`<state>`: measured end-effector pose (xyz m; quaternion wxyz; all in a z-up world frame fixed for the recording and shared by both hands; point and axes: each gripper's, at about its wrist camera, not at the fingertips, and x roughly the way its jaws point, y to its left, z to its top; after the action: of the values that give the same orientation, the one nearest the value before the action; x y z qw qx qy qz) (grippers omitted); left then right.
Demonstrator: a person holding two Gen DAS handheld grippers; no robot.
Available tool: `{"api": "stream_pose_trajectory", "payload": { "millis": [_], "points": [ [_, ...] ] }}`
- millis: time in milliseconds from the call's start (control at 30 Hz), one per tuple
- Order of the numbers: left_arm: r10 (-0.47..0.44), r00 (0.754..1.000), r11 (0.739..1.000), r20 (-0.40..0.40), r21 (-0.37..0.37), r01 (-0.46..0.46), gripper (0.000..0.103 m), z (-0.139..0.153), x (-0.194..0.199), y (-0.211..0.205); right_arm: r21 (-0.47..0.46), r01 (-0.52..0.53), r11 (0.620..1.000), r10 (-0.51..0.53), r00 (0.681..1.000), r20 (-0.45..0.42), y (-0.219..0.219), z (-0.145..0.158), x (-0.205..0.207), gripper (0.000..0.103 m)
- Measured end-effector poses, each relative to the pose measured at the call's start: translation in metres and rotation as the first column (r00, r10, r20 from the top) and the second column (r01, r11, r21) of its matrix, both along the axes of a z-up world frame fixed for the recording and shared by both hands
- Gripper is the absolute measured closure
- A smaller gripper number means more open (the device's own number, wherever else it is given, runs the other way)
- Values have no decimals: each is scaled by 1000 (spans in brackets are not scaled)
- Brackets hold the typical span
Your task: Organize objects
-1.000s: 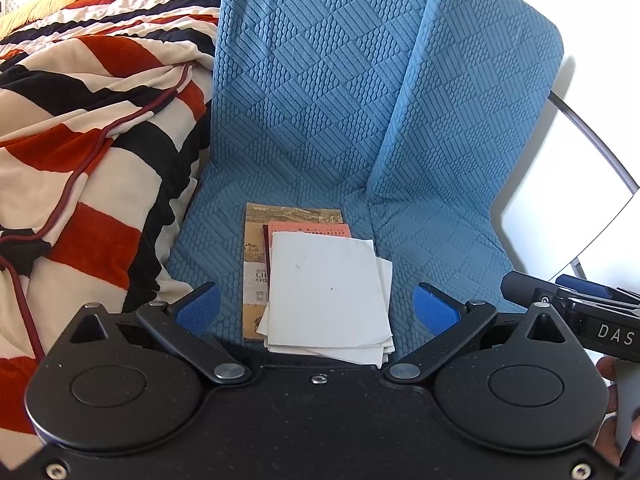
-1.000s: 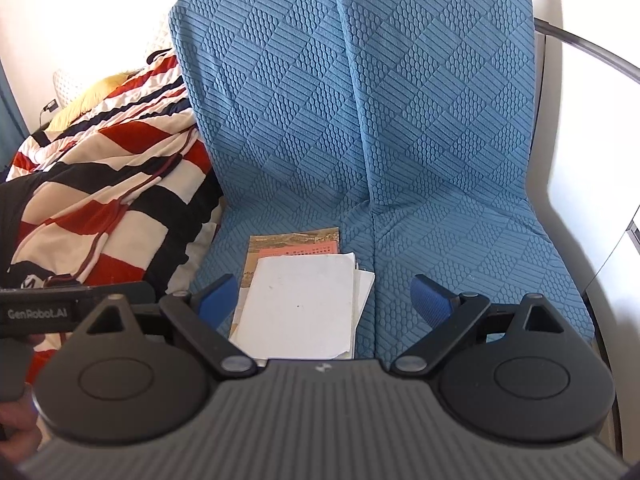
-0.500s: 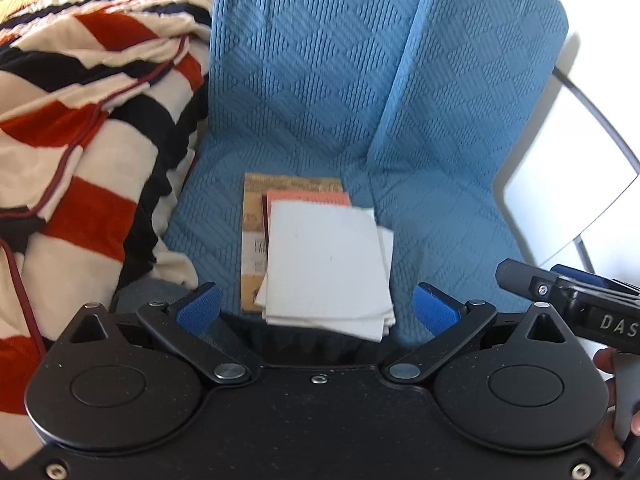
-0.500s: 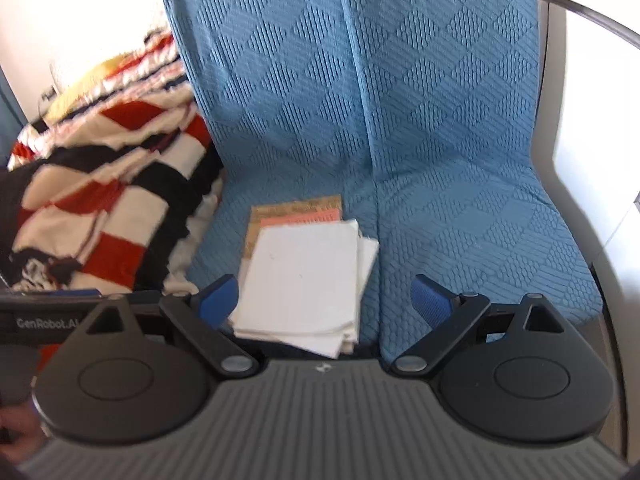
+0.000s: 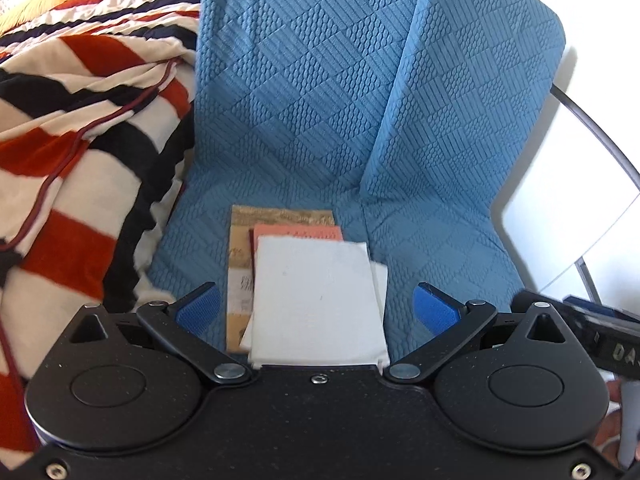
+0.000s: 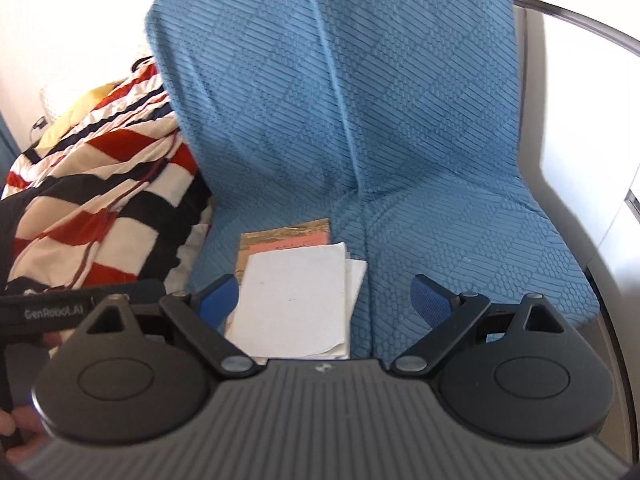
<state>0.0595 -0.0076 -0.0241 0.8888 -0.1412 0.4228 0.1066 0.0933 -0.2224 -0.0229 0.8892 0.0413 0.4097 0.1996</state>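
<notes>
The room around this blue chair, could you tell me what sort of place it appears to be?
Probably a bedroom or living room at home: a quilted blue chair, a striped red, black and cream blanket heaped beside it, and a stack of papers and booklets on the seat.

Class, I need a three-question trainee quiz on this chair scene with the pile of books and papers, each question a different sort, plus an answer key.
1. True or false: the left hand-held gripper is shut on the white paper.
2. Multiple choice: what lies at the bottom of the stack on the blue chair seat? A. brown book B. salmon booklet C. white paper
3. Fill in: the striped blanket lies to the ___ of the chair in both views.

Key: 1 false, both grippers, including the right hand-held gripper, are open; 2 A; 3 left.
</notes>
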Motion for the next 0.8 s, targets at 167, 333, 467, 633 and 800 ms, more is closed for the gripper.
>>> {"api": "stream_pose_trajectory", "payload": {
  "millis": [167, 333, 467, 633, 800],
  "points": [
    [-20, 1000, 1000, 24, 11, 19, 1, -31, 54, -10, -1, 45, 999, -44, 999, 18, -9, -12, 18, 9],
    [-30, 999, 1000, 43, 7, 29, 0, -88, 122, -44, -5, 113, 994, -113, 993, 45, -27, -34, 47, 9],
    [-82, 995, 997, 52, 7, 81, 0, -135, 175, -90, 6, 188, 982, -188, 981, 43, -55, -56, 76, 9],
    [-110, 994, 993, 3, -45, 110, 0, -198, 240, -142, -10, 286, 958, -284, 955, 83, -97, -81, 108, 9],
    [-96, 995, 995, -35, -31, 95, 0, -254, 284, -174, -42, 364, 930, -361, 930, 67, -133, -107, 133, 9]
  ]
}}
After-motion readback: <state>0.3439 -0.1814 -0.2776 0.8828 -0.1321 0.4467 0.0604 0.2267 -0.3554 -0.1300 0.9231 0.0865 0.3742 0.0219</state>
